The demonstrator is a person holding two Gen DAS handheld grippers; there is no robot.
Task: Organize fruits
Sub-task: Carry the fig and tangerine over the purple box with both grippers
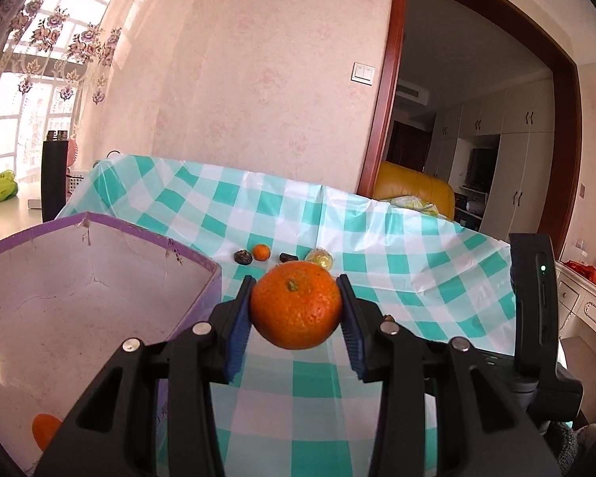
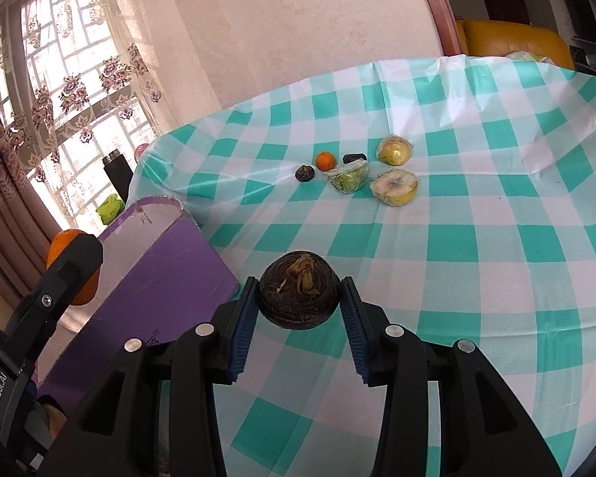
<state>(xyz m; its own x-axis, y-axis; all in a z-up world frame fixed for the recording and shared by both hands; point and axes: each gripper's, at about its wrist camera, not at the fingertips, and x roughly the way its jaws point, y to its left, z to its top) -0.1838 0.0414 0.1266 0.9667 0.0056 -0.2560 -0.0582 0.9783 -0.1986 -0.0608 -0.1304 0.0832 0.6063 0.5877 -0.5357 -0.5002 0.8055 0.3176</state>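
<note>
My left gripper (image 1: pixel 297 298) is shut on a large orange (image 1: pixel 296 304), held above the checked tablecloth just right of the purple box (image 1: pixel 99 278). Another orange piece (image 1: pixel 45 430) lies in the box's near corner. My right gripper (image 2: pixel 299 298) is shut on a dark brown round fruit (image 2: pixel 298 290), lifted over the cloth beside the purple box (image 2: pixel 155 274). The left gripper's finger (image 2: pixel 65 274) and its orange (image 2: pixel 65 238) show at the left edge of the right wrist view. Farther off on the cloth lie a small orange (image 2: pixel 324 160), two dark fruits (image 2: pixel 304 173) and wrapped cut fruit (image 2: pixel 394 187).
The table (image 2: pixel 476 238) wears a teal and white checked cloth and reaches back to a pink wall. A dark bottle (image 1: pixel 53 175) stands by the curtained window at left. A doorway with a yellow sofa (image 1: pixel 413 190) opens at right. A white dresser (image 1: pixel 588 306) stands far right.
</note>
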